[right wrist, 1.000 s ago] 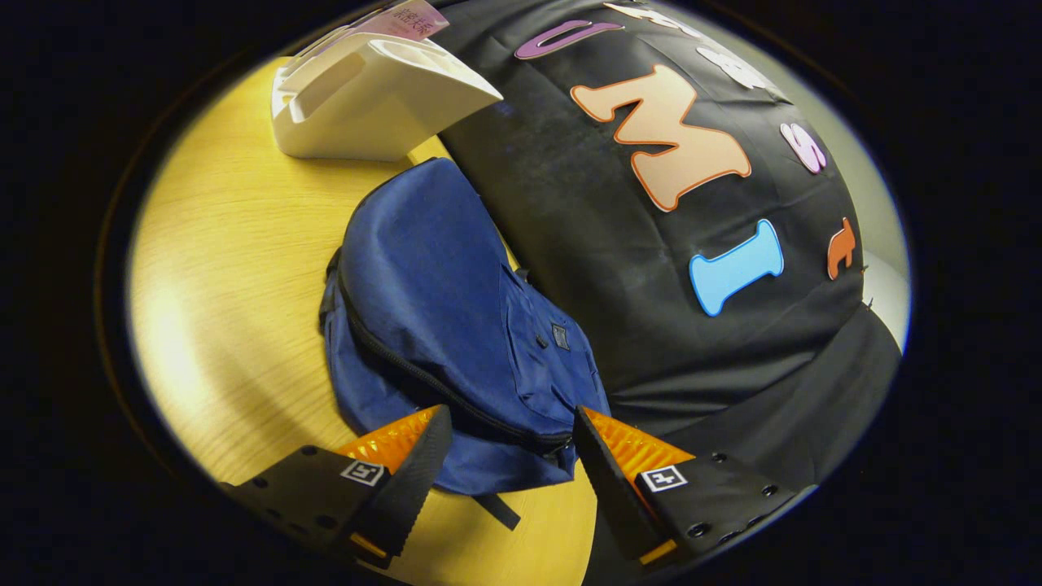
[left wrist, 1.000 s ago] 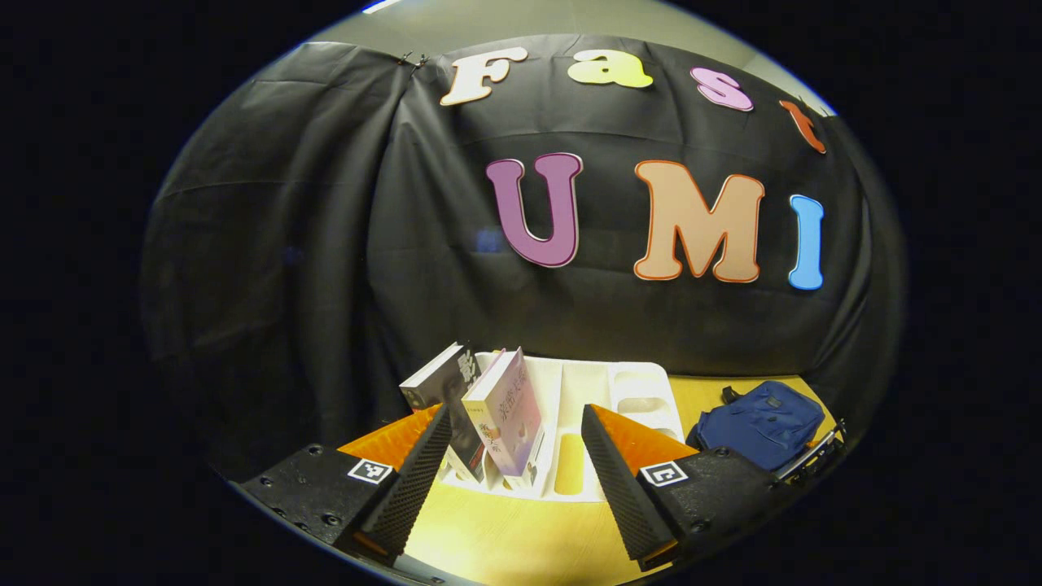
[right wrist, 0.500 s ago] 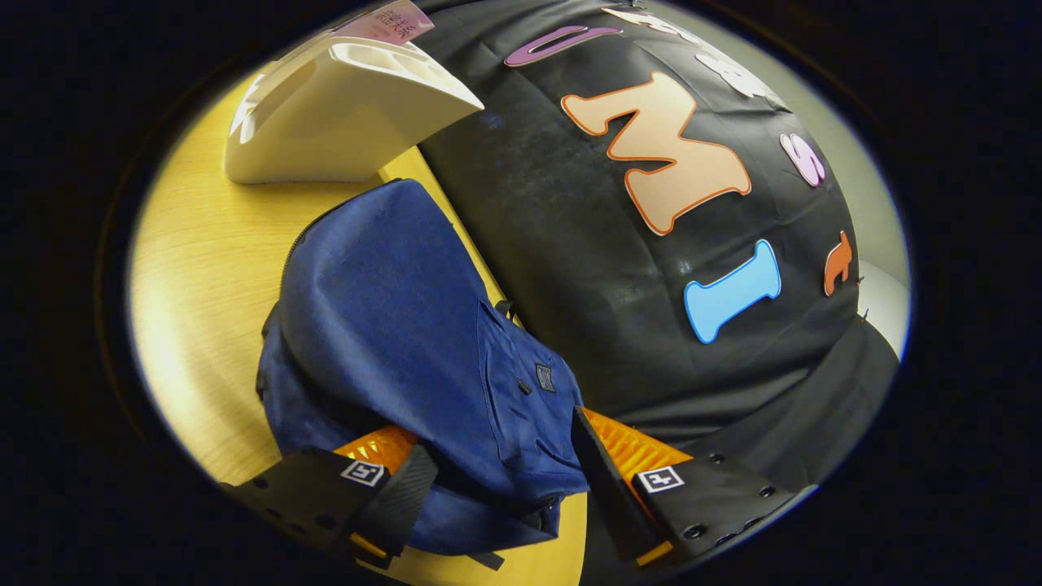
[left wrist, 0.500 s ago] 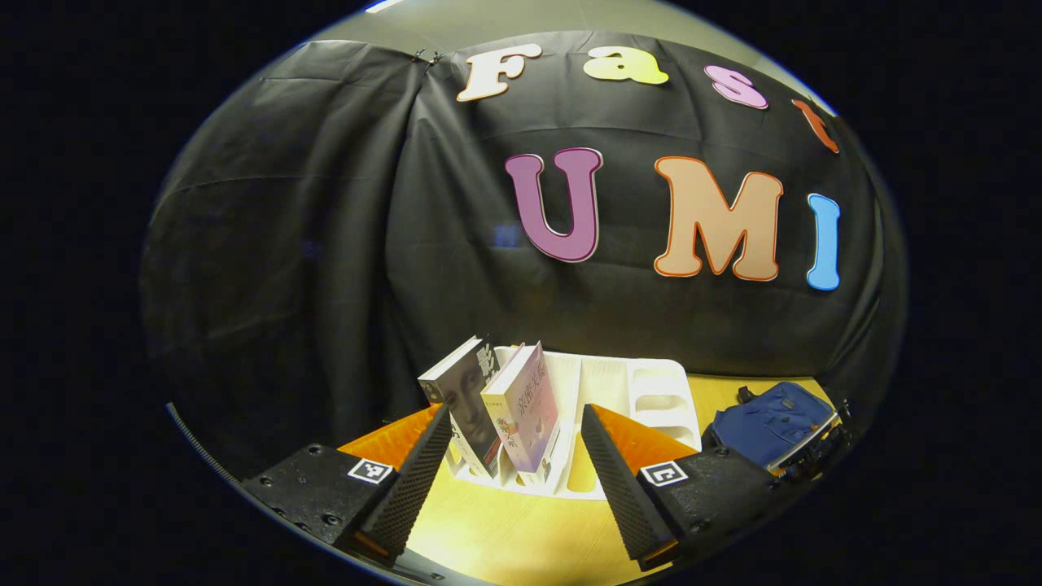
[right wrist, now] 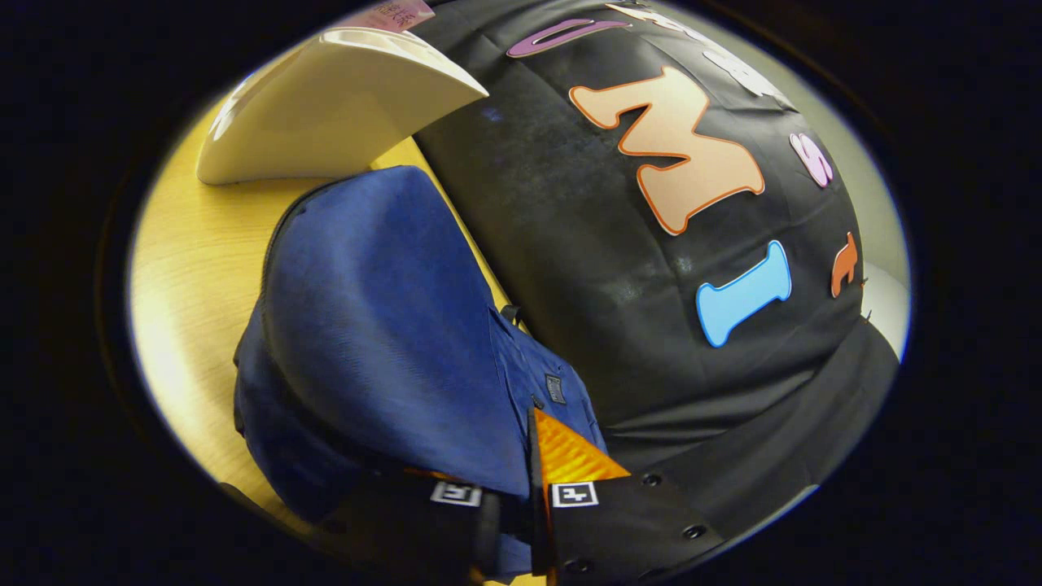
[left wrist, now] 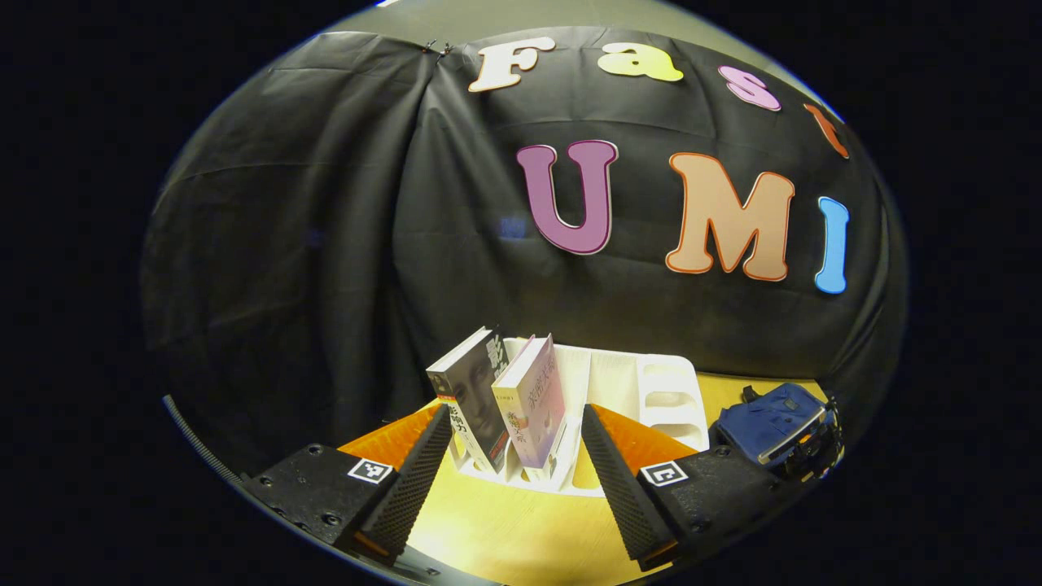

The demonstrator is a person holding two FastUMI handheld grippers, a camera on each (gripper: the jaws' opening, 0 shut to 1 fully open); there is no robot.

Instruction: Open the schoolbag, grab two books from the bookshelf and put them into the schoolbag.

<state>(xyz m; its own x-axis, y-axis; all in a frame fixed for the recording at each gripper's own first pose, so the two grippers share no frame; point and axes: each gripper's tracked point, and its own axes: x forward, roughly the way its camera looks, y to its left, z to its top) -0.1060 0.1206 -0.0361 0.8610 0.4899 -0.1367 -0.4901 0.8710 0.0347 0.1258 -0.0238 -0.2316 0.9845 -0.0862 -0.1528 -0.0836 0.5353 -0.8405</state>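
Two books stand tilted in the left slots of a white bookshelf rack (left wrist: 651,387): a dark book (left wrist: 470,395) and a pink-purple book (left wrist: 535,399). My left gripper (left wrist: 514,419) is open, short of the rack, its fingers framing the books without touching them. The blue schoolbag (left wrist: 773,415) lies right of the rack. In the right gripper view the schoolbag (right wrist: 383,325) bulges up close, and my right gripper (right wrist: 513,492) is shut on its fabric near the top edge. One finger is hidden under the cloth.
The wooden table (right wrist: 183,268) carries the rack (right wrist: 326,114) at the back with the schoolbag beside it. The black cloth wall stands right behind both. Bare tabletop (left wrist: 521,529) lies between my left gripper and the rack.
My right gripper moved onto the schoolbag and closed on its fabric, which now rises. The left gripper stayed open and drifted slightly, so the books sit a bit further right in its view.
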